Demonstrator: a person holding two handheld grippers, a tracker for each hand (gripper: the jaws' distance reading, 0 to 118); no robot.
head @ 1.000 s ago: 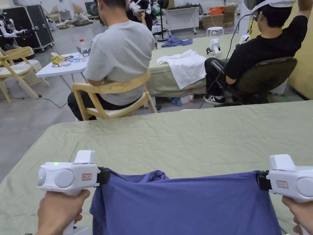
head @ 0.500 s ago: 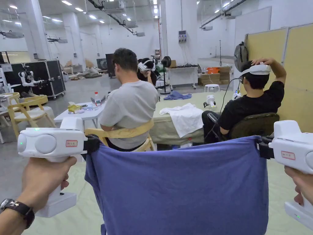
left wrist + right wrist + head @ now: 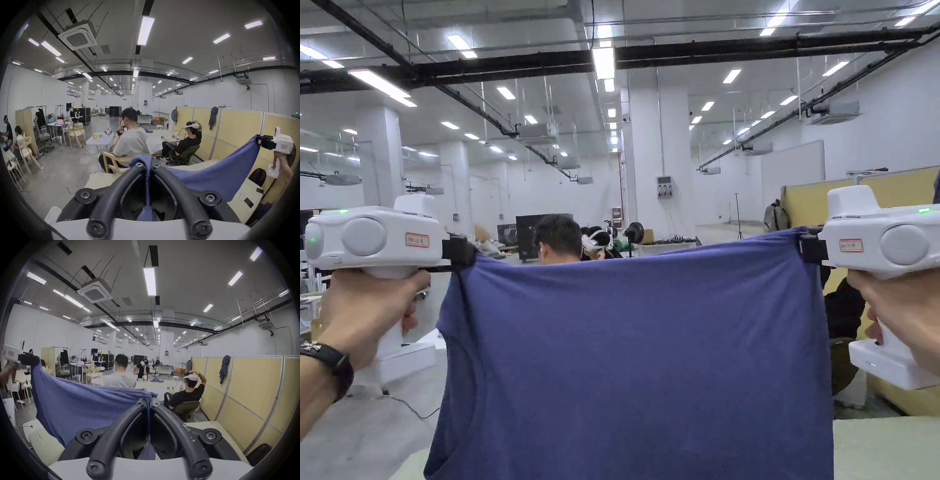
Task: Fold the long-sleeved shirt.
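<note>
A blue long-sleeved shirt (image 3: 637, 369) hangs stretched flat in the air in front of me, held by its two upper corners. My left gripper (image 3: 464, 253) is shut on the left corner, and my right gripper (image 3: 807, 245) is shut on the right corner. In the left gripper view the cloth (image 3: 215, 175) is pinched between the closed black jaws of the left gripper (image 3: 148, 164) and runs across to the right gripper (image 3: 259, 142). In the right gripper view the right gripper (image 3: 149, 403) clamps the shirt (image 3: 81, 405), which sags toward the left gripper (image 3: 34, 361).
The green-covered table (image 3: 887, 447) lies below the hanging shirt. Beyond it a person in a grey top (image 3: 131, 142) sits on a wooden chair and another person in black (image 3: 188, 142) sits by yellow partitions (image 3: 243, 386). More tables and chairs stand on the left.
Both grippers have lifted the shirt from just above the table up to eye level, and it now hangs stretched between them. My head has tilted up with it.
</note>
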